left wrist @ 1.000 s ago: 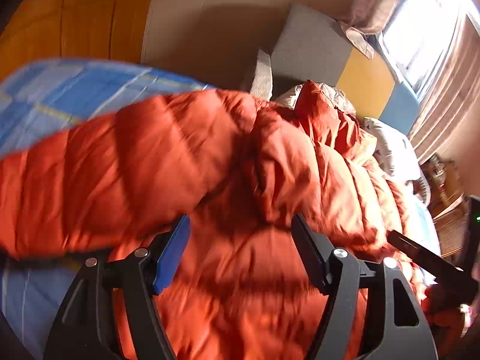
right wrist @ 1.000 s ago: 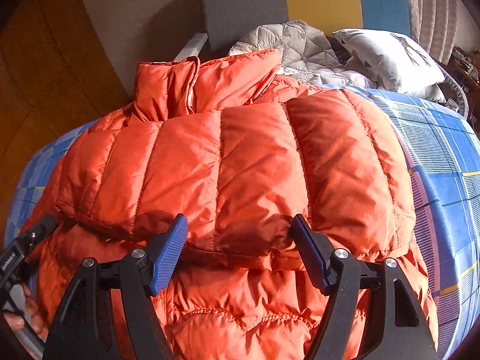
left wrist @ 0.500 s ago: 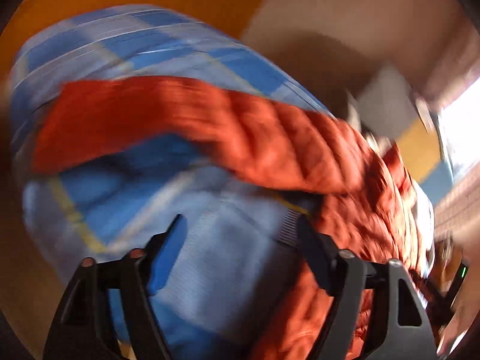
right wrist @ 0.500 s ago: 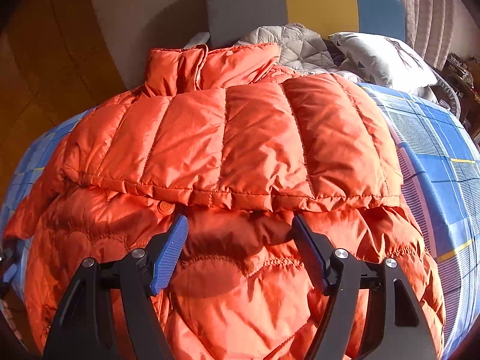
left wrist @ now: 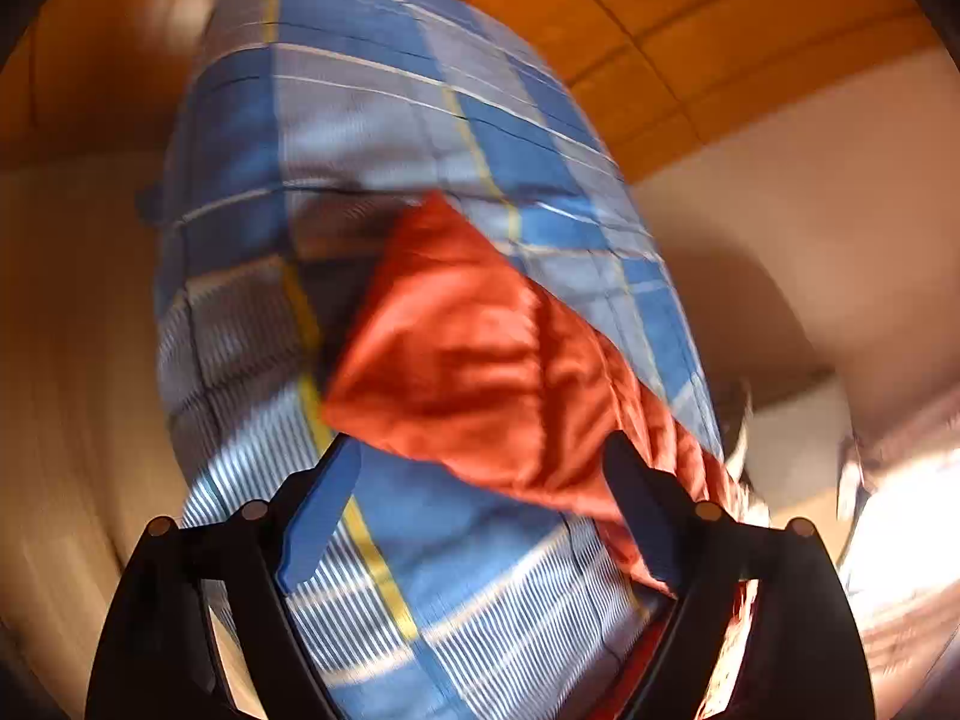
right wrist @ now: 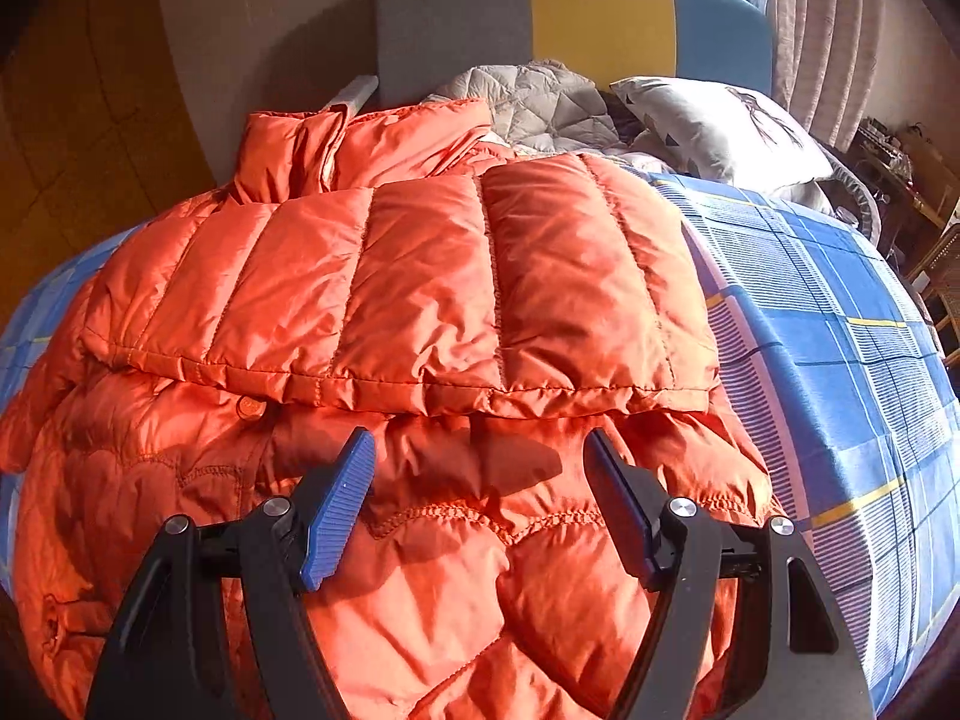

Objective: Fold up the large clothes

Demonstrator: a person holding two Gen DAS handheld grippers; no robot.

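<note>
The orange puffer jacket [right wrist: 420, 312] lies on the plaid bedsheet [right wrist: 840, 360]. Its loose sleeve [left wrist: 480, 360] sits just ahead of the left gripper [left wrist: 480, 516], long axis running back past the right-hand jaw; those jaws, having just narrowed slightly, stand apart and empty. The right gripper [right wrist: 480, 504] hangs spread over the hem, gripping nothing.

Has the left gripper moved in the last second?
Yes. The left gripper swung off the jacket's bulk toward the bed's foot; only a corner lies ahead. Its fingers were just closing slightly.
</note>
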